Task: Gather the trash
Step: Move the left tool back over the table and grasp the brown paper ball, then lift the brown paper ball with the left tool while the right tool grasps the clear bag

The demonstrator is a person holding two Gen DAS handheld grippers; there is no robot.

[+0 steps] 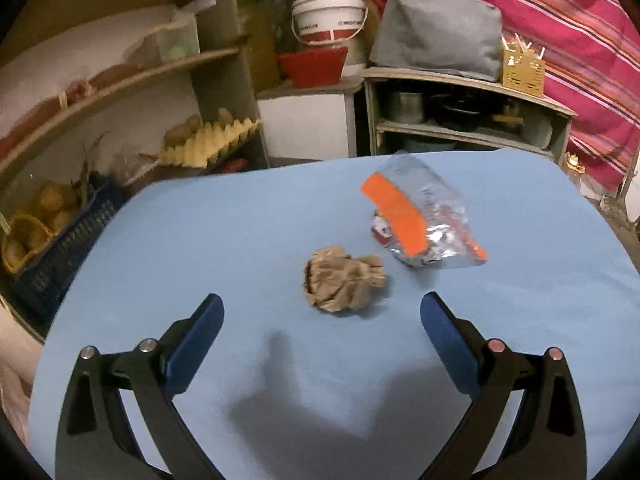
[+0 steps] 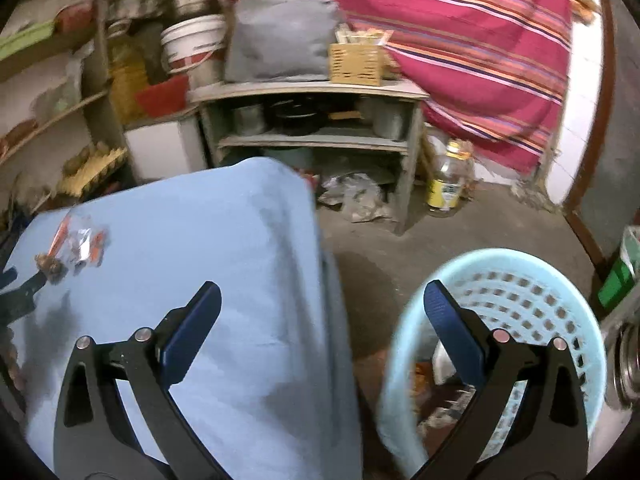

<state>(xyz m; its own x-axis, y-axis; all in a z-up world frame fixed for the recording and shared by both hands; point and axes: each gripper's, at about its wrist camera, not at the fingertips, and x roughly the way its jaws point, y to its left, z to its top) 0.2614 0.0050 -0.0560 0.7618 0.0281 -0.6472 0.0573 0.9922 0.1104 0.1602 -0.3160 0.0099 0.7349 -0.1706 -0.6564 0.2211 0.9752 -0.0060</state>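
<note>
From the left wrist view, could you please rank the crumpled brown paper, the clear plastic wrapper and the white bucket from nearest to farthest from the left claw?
1. Crumpled brown paper, just ahead of the left claw.
2. Clear plastic wrapper, beyond it, to the right.
3. White bucket, off the table, at the back.

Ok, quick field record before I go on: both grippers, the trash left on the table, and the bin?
left gripper: open, empty, facing the paper ball
right gripper: open, empty, between table edge and basket
crumpled brown paper ball: on the blue tablecloth
clear plastic wrapper with orange strip: on the cloth just beyond the ball
light blue basket: on the floor beside the table, some trash inside
</note>
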